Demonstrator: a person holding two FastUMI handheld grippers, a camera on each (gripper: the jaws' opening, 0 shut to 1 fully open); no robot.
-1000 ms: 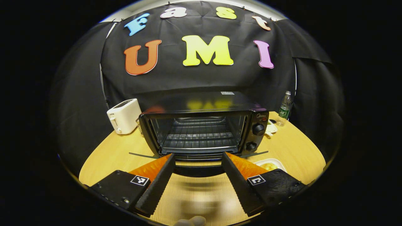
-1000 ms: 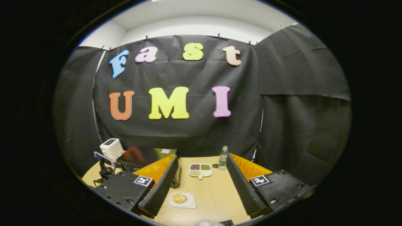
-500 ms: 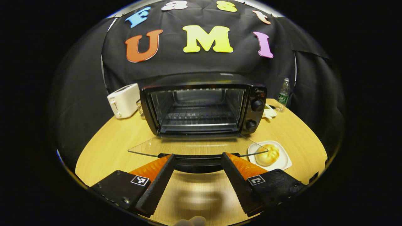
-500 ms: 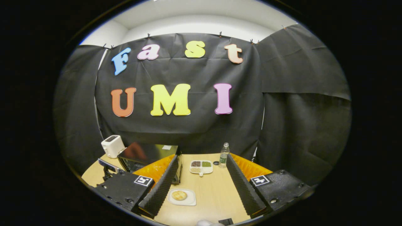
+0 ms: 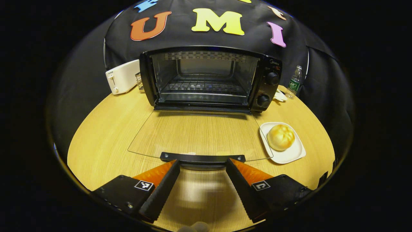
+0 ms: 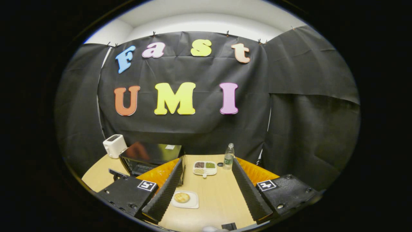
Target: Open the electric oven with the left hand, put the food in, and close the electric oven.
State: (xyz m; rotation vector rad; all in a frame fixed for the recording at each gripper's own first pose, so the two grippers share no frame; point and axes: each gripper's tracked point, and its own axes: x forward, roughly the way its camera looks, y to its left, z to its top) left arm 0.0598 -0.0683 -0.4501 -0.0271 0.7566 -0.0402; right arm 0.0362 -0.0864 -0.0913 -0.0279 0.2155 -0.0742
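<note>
The left gripper (image 5: 202,162) has its fingers spread wide, and the black handle (image 5: 202,158) of the oven door sits between their tips; I cannot tell if the fingers touch it, but they do not press on it. The glass door (image 5: 199,133) is folded fully down, almost flat over the table (image 5: 106,141), and the wood shows through it. Behind it the oven (image 5: 209,79) stands open, with a wire rack (image 5: 202,87) inside and two knobs (image 5: 268,88) on its right side. The bun (image 5: 281,137) lies on a white plate (image 5: 291,156) on the table, just to the right of the open door and in front of the knobs. A white toaster (image 5: 122,76) stands left of the oven, a bottle (image 5: 294,83) to the right of it near the wall.

The right gripper (image 6: 206,190) is held higher and farther back, its fingers also spread with nothing between them. In the right gripper view the bun (image 6: 182,197) on its plate (image 6: 192,203) is seen low between the fingers, near the left one. Farther off are a divided dish (image 6: 205,168), the bottle (image 6: 229,157), the oven (image 6: 151,156) and the toaster (image 6: 114,145)
</note>
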